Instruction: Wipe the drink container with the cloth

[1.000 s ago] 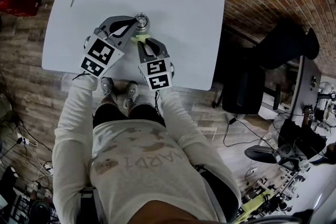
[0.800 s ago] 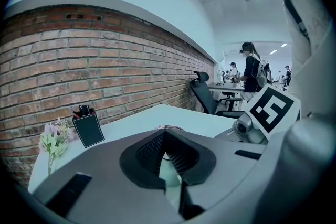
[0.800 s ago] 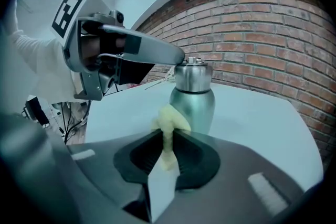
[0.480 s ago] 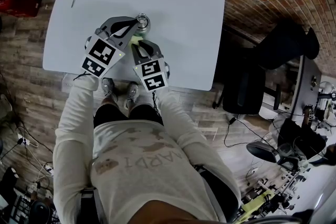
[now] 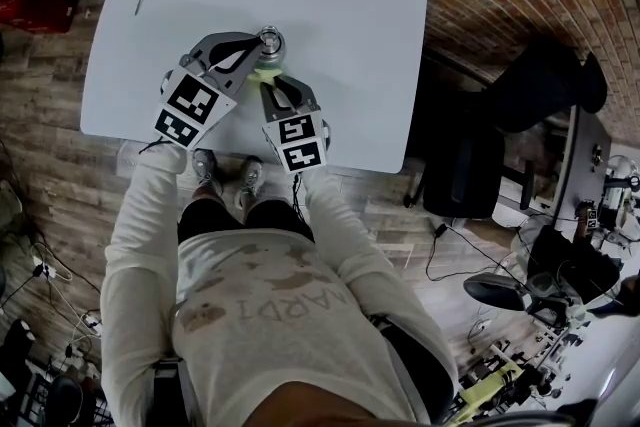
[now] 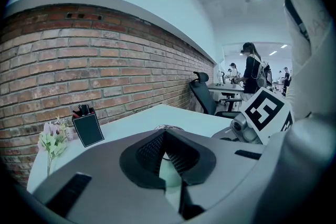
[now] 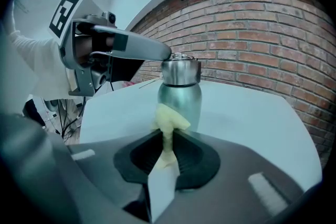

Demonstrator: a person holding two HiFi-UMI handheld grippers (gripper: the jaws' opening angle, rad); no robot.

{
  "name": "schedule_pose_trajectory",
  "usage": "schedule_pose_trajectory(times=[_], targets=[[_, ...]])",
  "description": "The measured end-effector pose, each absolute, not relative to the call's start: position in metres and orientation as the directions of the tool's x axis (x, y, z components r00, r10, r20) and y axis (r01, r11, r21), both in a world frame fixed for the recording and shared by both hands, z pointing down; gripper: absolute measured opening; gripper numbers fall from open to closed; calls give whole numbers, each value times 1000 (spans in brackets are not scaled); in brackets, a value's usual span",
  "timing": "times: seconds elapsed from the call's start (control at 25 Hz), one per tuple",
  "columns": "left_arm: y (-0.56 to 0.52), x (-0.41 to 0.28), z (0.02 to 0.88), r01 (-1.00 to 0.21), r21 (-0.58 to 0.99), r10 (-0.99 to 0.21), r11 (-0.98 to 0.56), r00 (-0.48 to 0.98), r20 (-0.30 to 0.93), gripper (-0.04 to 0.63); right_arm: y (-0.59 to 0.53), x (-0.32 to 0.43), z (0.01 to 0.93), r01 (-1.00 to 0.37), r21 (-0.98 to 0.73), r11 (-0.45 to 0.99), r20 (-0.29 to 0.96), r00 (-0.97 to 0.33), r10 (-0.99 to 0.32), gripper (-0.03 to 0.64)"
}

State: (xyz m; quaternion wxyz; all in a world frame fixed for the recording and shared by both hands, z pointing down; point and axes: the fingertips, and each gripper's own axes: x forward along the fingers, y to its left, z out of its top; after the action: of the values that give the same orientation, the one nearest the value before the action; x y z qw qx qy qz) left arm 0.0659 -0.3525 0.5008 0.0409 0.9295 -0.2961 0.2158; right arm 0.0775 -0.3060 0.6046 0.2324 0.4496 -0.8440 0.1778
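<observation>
R gripper (image 7: 165, 152) was clamped on the yellow cloth (image 7: 168, 120), pressed to the bottle (image 7: 180, 97) standing on the table (image 5: 340, 5). L gripper (image 6: 167, 152) was narrow, tips at the cap. Wiping looked begun, prob. most left.

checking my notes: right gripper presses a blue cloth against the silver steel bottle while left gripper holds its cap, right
Not blue: the right gripper view shows a pale yellow cloth in the right gripper, pressed against the silver steel bottle while the left gripper holds its cap.
</observation>
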Motion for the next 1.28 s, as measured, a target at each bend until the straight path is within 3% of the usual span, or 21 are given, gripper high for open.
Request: schedule_pose_trajectory(times=[0.52, 1.28], targets=[[-353, 66, 502, -574, -49, -538, -818, 732, 419, 0, -319, 114, 613, -889, -53, 455, 566, -402, -720, 72], [-315, 26, 475, -651, -31, -625, -758, 713, 316, 0, -278, 115, 534, -918, -72, 390, 420, -383, -823, 72]])
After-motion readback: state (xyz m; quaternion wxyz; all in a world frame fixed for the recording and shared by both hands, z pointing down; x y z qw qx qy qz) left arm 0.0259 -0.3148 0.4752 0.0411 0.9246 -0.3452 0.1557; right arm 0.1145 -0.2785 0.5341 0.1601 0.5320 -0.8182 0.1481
